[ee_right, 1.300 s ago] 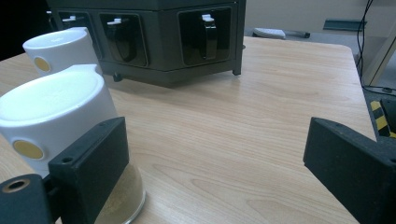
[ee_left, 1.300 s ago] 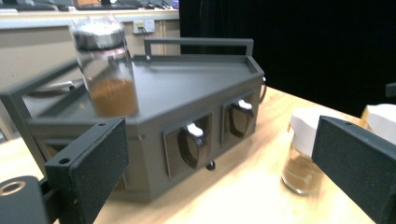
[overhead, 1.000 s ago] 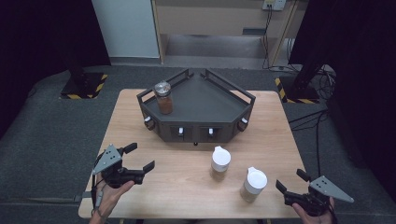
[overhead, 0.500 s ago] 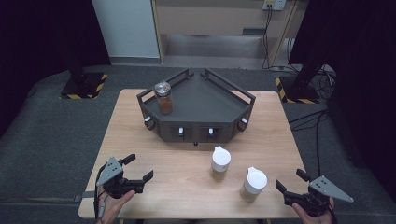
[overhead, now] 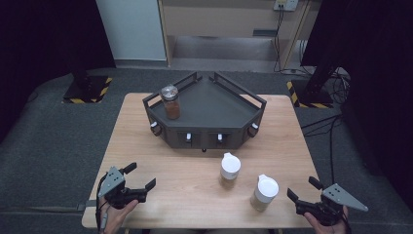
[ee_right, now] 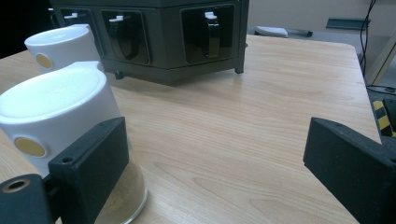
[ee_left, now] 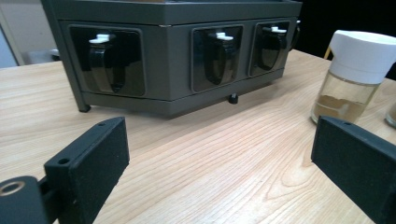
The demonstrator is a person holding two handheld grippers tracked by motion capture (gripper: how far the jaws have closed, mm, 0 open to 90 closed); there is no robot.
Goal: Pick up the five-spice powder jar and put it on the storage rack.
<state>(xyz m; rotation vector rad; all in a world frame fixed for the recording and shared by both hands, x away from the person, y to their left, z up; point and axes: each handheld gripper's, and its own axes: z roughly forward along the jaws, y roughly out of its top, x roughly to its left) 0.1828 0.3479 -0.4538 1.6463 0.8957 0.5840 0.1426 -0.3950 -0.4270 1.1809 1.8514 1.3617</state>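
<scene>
**Approach to the near jar, both grippers released**

Right gripper [overhead: 303, 191] rests at the table's [overhead: 146, 126] near right corner, jaws wide, nothing between them; left gripper [overhead: 140, 177] likewise at near left. The jar [overhead: 264, 192] stands just left of the right gripper. Best centre the jaws on its glass body, below the white cap, before closing. A second jar [overhead: 229, 170] stands close by; the rack [overhead: 214, 109] lies farther off.

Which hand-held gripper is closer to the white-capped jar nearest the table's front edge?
Right. The right hand-held gripper is just beside the jar, open and apart; the left hand-held gripper sits far across the table.
</scene>
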